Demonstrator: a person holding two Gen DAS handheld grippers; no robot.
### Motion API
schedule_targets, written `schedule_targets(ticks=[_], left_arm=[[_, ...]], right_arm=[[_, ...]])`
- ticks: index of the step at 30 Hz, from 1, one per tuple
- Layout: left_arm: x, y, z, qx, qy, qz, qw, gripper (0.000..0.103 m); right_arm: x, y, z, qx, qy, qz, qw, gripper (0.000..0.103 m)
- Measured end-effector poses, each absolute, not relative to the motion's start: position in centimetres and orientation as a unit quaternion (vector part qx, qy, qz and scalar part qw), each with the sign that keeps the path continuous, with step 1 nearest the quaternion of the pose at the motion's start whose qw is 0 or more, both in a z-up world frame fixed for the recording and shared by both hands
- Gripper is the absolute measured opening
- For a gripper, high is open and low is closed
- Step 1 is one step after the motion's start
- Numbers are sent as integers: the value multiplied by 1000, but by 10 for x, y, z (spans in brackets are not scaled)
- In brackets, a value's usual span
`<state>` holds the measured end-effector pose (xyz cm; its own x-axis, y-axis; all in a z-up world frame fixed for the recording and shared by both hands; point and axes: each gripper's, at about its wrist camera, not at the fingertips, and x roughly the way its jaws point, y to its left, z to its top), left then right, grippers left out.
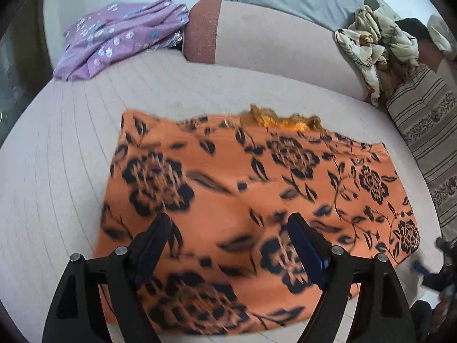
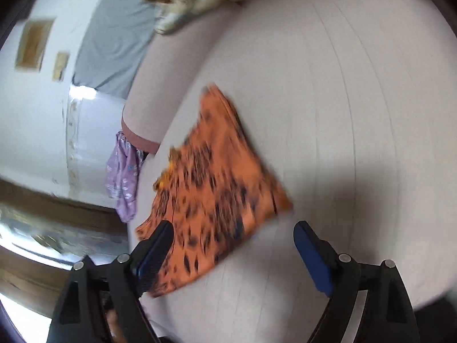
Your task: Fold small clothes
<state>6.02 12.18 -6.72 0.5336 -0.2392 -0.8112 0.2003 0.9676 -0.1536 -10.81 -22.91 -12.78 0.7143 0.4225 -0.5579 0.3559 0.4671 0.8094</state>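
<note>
An orange garment with black flowers (image 1: 245, 194) lies spread flat on the pale sofa seat (image 1: 57, 171). My left gripper (image 1: 228, 223) hovers over its near part, open, with nothing between the pads. In the left wrist view the right gripper (image 1: 434, 265) shows only as a dark blur at the garment's right edge. The right wrist view is blurred and tilted: the orange garment (image 2: 217, 191) lies ahead and to the left. My right gripper (image 2: 232, 230) is open above its near corner, holding nothing.
A lilac flowered garment (image 1: 114, 37) lies at the far left of the seat. A cream patterned cloth (image 1: 371, 45) is bunched at the back right, above a striped cushion (image 1: 428, 131). A long bolster (image 1: 271, 40) runs along the back.
</note>
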Motion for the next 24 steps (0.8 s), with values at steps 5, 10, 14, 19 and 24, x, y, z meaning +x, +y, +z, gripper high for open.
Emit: schedule_targets(ticks=[5,10,14,19,24], left_arm=[[48,119,-79,-30,477,-122,870,84],[40,123,-86,-30,489,-113,865,84],[38,124,-85,-22,481,-109,870,84],[46,125,-93,-11,486,-102,868,84],[50,122,-103,3,482,-95,871,87]], right_arm=[[-80,-215,-158,584,350,3,733,88],[-55,-217,-152,577,340,-21,742,7],[-69,-213,-123,443,356,-58,820,7],[-93,-236,-156,491,375,-28,786,26],[-105,-273,-117,457,338,-31,822,64]])
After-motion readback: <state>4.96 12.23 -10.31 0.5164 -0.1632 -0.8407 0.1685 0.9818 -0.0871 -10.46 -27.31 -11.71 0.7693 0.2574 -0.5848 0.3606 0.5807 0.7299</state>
